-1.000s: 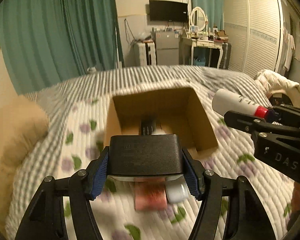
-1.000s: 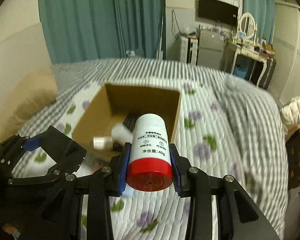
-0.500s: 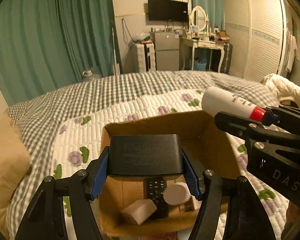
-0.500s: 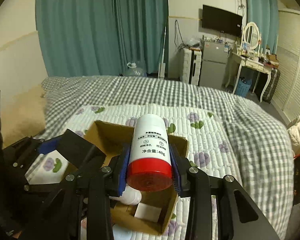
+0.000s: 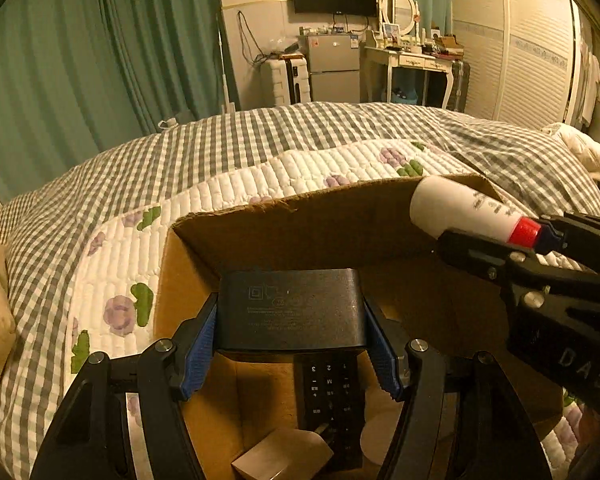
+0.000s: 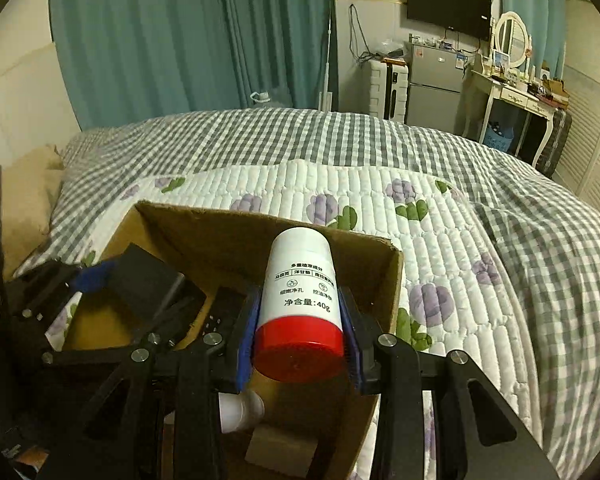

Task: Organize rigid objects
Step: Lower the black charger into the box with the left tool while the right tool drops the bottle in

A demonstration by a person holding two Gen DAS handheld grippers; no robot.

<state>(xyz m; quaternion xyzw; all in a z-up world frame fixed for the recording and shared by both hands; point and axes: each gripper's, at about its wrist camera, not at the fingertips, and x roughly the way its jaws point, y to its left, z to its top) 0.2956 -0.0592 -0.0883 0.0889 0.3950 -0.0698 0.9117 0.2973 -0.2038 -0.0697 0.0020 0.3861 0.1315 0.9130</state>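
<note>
White bottle (image 6: 300, 300) sits between the opening right tongs (image 6: 300, 336); left tongs (image 5: 291, 344) clamp a black adapter (image 5: 290, 308) over the box (image 5: 300, 224).

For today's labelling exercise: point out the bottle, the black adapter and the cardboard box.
bottle (image 6: 300, 280), right wrist view, white label area.
black adapter (image 5: 291, 309), left wrist view, top face.
cardboard box (image 5: 300, 232), left wrist view, far inner wall.

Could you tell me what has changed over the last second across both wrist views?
Both tongs advanced over the cardboard box. Left tongs still clamp the black adapter; right tongs, jaws now opening, still flank the red-capped bottle. The remote stayed inside.
</note>
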